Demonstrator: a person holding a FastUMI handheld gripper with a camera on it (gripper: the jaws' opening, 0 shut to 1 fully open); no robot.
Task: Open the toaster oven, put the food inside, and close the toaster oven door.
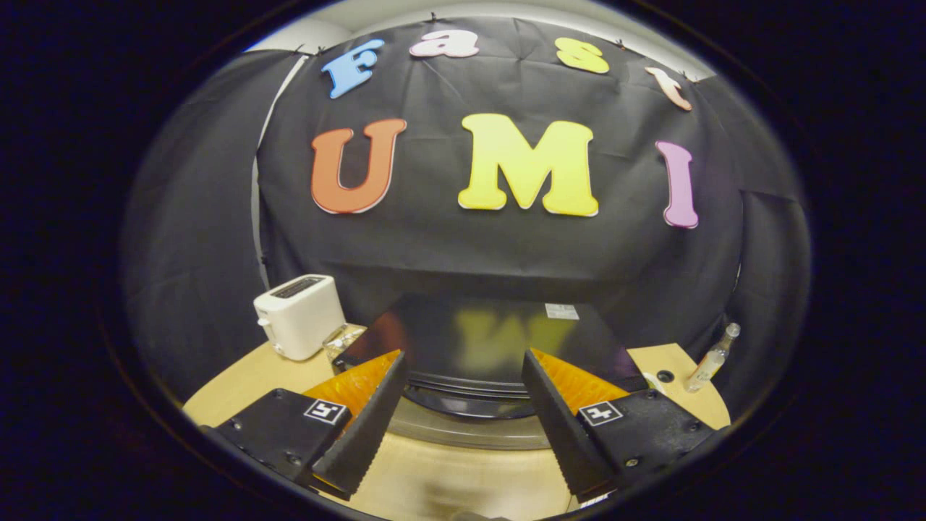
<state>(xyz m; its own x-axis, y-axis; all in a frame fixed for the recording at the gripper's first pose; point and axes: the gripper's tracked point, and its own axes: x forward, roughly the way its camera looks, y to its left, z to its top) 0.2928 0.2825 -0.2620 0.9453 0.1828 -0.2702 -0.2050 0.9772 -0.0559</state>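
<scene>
The black toaster oven [477,333] stands on the wooden table just ahead of me, seen from above its front. Its glossy top mirrors the wall behind. A dark bar [463,394] runs along its front top edge, with a grey band [470,433] below it. Both lie between my fingers. My gripper [463,354] is open and wide, one finger [365,427] left and the other right of the oven's front, with nothing pressed between them. I cannot tell whether the door is open or closed. A crinkled clear packet [340,340] lies by the oven's left rear corner.
A white pop-up toaster [298,315] stands on the table left of the oven. A small clear bottle [712,358] stands at the table's right rim, near a dark round hole [665,376]. Pale tabletop [448,477] shows between my fingers.
</scene>
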